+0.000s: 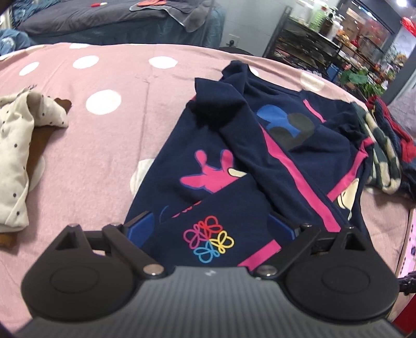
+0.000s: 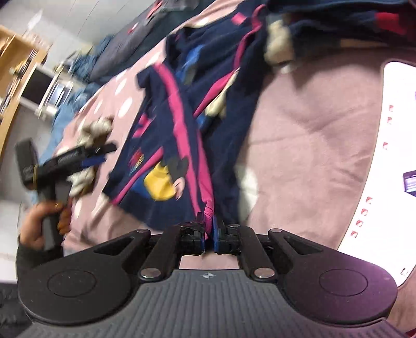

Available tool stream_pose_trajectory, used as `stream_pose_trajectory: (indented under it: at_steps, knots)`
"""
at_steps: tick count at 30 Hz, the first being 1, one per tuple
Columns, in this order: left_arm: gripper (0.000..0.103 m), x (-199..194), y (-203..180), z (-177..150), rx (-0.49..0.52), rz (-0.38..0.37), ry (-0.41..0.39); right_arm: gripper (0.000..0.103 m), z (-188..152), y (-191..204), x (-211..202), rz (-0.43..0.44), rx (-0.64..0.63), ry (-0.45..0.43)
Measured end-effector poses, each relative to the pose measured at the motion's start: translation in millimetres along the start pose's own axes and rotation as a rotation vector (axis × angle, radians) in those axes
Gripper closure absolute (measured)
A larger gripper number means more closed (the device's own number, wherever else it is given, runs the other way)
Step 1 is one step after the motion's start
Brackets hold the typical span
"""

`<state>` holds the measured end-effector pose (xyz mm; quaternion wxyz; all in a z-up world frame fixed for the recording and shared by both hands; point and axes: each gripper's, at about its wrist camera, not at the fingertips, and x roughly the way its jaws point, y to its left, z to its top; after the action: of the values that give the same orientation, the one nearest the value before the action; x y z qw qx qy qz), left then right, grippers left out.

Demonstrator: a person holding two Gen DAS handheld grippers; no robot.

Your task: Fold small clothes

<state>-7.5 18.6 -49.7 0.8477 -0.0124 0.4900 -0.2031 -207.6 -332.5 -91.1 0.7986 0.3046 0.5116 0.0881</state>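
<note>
A navy child's garment point(image 1: 228, 145) with pink stripes and cartoon prints lies crumpled on the pink polka-dot bedspread point(image 1: 98, 145). My left gripper point(image 1: 210, 223) is open, its blue-padded fingers on either side of a folded corner with a coloured flower print point(image 1: 208, 240). In the right wrist view the same garment point(image 2: 182, 124) stretches away, and my right gripper point(image 2: 209, 228) is shut on its pink-trimmed edge. The left gripper point(image 2: 85, 156) shows there at the left, held in a hand.
A cream dotted garment point(image 1: 18, 145) lies at the left on the bedspread. A heap of striped and red clothes point(image 1: 384, 145) lies at the right. A dark bed point(image 1: 117, 18) stands behind, metal shelves point(image 1: 325, 41) at the back right. A white sheet point(image 2: 390, 161) lies right.
</note>
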Motion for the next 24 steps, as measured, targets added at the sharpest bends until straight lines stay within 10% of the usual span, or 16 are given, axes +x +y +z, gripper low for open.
stream_pose_trajectory:
  at_steps: [11,24]
  knots:
    - [0.006,-7.1,-0.9,4.0,0.005,-0.010,-0.017,0.093,73.4,103.7,-170.9,0.108,-0.355,-0.427]
    - [0.006,6.4,-4.8,13.0,0.004,-0.049,-0.001,0.093,19.0,113.0,-60.9,0.208,-0.394,0.117]
